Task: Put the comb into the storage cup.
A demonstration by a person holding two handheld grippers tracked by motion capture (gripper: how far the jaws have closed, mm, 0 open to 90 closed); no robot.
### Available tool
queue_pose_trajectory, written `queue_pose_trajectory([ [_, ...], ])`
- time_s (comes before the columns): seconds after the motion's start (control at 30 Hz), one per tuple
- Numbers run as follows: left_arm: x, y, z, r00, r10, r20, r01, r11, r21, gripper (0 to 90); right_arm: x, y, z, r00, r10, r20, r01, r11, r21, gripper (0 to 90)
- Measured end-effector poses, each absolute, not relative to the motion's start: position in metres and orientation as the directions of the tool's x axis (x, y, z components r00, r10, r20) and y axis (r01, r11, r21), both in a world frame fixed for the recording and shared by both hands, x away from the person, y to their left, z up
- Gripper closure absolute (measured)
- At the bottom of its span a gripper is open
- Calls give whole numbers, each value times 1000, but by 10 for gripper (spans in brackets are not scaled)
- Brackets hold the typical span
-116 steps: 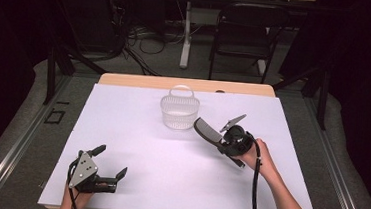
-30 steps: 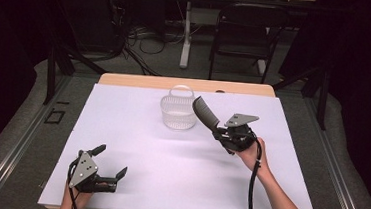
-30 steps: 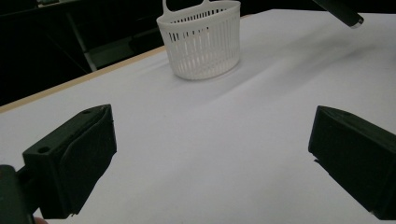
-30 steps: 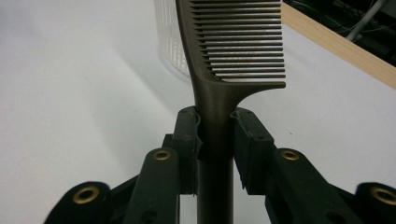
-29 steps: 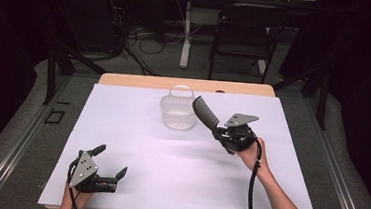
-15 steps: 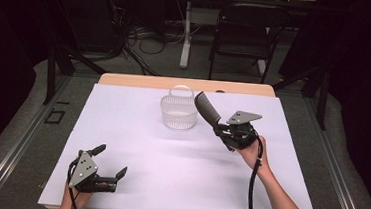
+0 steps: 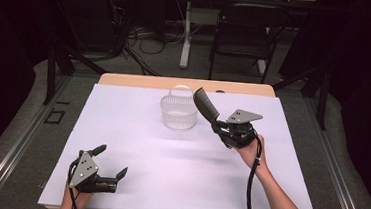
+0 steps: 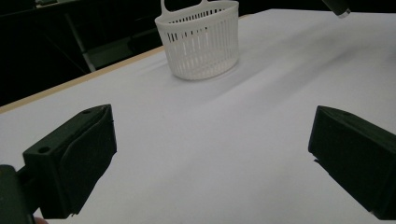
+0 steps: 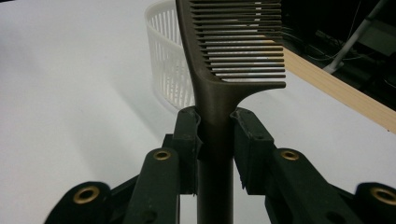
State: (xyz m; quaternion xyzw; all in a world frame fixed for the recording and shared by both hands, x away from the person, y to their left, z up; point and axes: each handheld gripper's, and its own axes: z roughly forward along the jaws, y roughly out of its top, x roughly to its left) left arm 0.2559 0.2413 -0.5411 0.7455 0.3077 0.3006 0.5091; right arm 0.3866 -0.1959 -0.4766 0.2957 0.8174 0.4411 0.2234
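The right gripper (image 7: 218, 124) is clamped on the handle of a dark comb (image 7: 205, 105), which slants up toward eleven o'clock, its head just at three o'clock of the white basket (image 7: 178, 112); the left gripper (image 7: 112, 166), at seven o'clock on the white table (image 7: 167, 183), rests with jaws spread wide, nothing between them.
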Motion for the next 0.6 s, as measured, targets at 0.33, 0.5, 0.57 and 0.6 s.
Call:
queue_pose_trajectory([
  [0.33, 256, 241, -541, 629, 765, 137, 153, -294, 944, 12, 388, -197, -477, -725, 682, -92, 273, 408, 871, 724],
  [0.5, 256, 241, -541, 629, 766, 135, 154, -293, 944, 12, 388, -196, -479, -730, 677, -88, 272, 407, 872, 724],
  [0.57, 255, 241, -541, 630, 765, 134, 153, -291, 944, 11, 389, -195, -480, -732, 676, -92, 268, 409, 872, 724],
  [0.6, 255, 241, -541, 630, 765, 136, 152, -293, 944, 12, 389, -194, -480, -735, 671, -93, 265, 412, 872, 724],
])
